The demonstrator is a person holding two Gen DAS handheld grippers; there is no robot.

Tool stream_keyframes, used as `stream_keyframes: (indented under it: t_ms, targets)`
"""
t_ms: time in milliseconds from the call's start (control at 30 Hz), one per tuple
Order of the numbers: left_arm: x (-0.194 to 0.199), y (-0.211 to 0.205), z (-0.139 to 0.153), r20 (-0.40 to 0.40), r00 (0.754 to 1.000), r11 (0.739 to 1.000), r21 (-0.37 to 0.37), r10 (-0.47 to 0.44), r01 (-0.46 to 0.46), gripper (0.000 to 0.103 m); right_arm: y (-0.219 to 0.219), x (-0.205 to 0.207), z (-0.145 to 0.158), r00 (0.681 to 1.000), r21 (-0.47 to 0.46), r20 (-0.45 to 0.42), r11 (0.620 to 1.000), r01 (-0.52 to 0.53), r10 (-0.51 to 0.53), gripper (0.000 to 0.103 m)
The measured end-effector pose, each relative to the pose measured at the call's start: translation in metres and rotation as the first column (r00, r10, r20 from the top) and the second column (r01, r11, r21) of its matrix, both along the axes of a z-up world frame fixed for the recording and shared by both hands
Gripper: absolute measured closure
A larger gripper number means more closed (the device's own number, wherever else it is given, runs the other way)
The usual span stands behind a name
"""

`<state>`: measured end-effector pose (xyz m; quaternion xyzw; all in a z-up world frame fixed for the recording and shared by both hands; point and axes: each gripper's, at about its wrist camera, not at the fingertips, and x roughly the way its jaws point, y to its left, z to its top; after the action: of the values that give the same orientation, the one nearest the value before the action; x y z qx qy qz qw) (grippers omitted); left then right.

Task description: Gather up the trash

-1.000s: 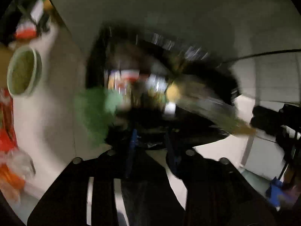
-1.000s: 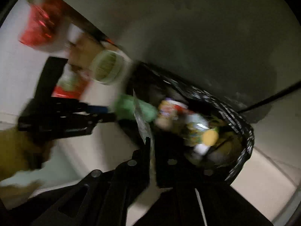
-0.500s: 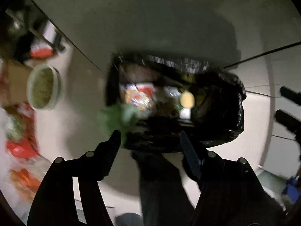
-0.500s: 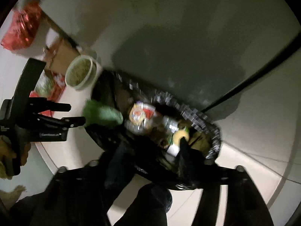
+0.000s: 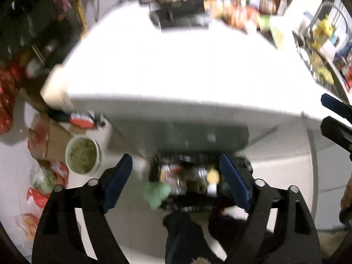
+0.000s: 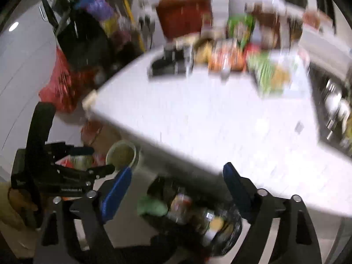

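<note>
Both grippers, left point(image 5: 175, 181) and right point(image 6: 176, 189), have just spread their fingers, empty; below them the full bag point(image 5: 198, 184) could spill the green wrapper point(image 5: 156, 192) on its rim.

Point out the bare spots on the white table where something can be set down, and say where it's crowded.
The white table is bare across its near and middle stretch, from the edge above the black trash bag to the far row. Crowded: the far edge, packed with snack packages and a dark red container.
</note>
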<state>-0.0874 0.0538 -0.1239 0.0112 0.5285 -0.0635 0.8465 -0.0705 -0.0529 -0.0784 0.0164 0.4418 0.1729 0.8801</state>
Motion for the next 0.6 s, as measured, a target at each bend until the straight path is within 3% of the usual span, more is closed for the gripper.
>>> stream_keyframes:
  t_ms: [133,267,400,467,600]
  targets:
    - [0.020,-0.002,0.042,0.141,0.989,0.999,0.002,0.038,-0.039,0.020,-0.006,0.012,0.040,0.991,0.005,0.119,0.998,0.061,-0.062,0.006]
    - [0.038,-0.003,0.081,0.233,0.968,0.995,0.023,0.091,-0.099,0.016,-0.015,0.019,0.083,0.961,-0.006,0.247,0.991,0.131,-0.125,0.005]
    - [0.045,-0.012,0.128,0.356,0.929,0.994,0.012,0.100,-0.112,0.016,-0.024,0.025,0.115,0.930,-0.014,0.316,0.979,0.204,-0.189,0.005]
    - [0.047,-0.015,0.147,0.397,0.913,0.993,0.016,0.099,-0.114,0.015,-0.027,0.028,0.134,0.906,-0.020,0.351,0.966,0.259,-0.236,0.005]
    - [0.051,-0.022,0.180,0.439,0.891,0.992,-0.017,0.117,-0.123,0.014,-0.036,0.030,0.163,0.880,0.036,0.396,0.962,0.269,-0.261,0.005]
